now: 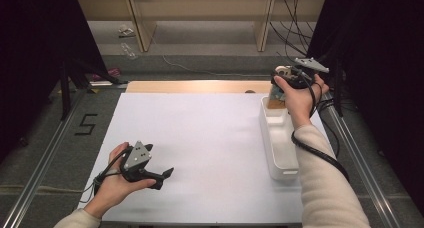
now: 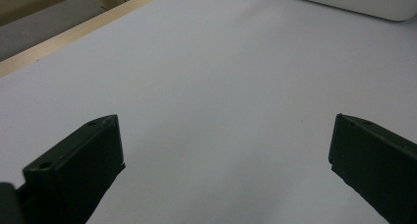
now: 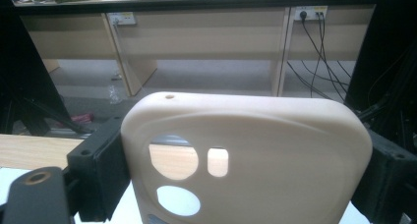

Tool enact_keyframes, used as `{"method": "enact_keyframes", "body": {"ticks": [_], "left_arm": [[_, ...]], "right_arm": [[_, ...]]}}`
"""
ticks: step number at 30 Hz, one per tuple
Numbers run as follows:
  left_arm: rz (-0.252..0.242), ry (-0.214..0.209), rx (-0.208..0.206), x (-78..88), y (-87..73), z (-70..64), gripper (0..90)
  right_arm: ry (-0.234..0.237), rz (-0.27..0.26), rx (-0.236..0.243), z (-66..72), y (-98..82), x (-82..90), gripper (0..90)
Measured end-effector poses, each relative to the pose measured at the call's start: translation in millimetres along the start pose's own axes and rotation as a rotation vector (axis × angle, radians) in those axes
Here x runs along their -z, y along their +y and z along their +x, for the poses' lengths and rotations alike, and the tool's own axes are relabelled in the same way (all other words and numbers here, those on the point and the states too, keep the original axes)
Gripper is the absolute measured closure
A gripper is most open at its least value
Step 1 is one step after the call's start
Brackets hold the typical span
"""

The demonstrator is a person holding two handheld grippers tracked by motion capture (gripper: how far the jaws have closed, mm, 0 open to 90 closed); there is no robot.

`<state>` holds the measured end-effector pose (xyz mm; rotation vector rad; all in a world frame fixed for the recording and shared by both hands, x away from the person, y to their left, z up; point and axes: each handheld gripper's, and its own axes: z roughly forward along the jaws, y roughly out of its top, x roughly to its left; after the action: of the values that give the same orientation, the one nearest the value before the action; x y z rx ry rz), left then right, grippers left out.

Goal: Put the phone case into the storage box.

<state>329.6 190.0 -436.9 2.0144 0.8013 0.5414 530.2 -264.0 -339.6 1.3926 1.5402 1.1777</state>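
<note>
Floor: grey carpet | Furniture: beige desk panels along far side | Sides: black curtains | Cables: hanging from wall sockets

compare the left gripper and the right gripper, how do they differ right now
The left gripper has nothing between its wide-open jaws; the right gripper is clamped on a cream phone case. The left gripper hovers low over the white table; the right gripper is held up at the far end of the white bin. Both are black and hand-held.

We see a lab or office: a white-covered table, dark curtains, wooden desks and wall sockets.
</note>
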Motion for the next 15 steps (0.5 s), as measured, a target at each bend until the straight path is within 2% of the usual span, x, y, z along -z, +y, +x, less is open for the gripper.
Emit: {"method": "enact_keyframes", "body": {"ticks": [15], "left_arm": [[0.001,-0.003,0.002,-0.3,-0.1,0.0,0.0]], "right_arm": [[-0.003,0.009,0.006,1.2,-1.2,-6.6,12.5]]}}
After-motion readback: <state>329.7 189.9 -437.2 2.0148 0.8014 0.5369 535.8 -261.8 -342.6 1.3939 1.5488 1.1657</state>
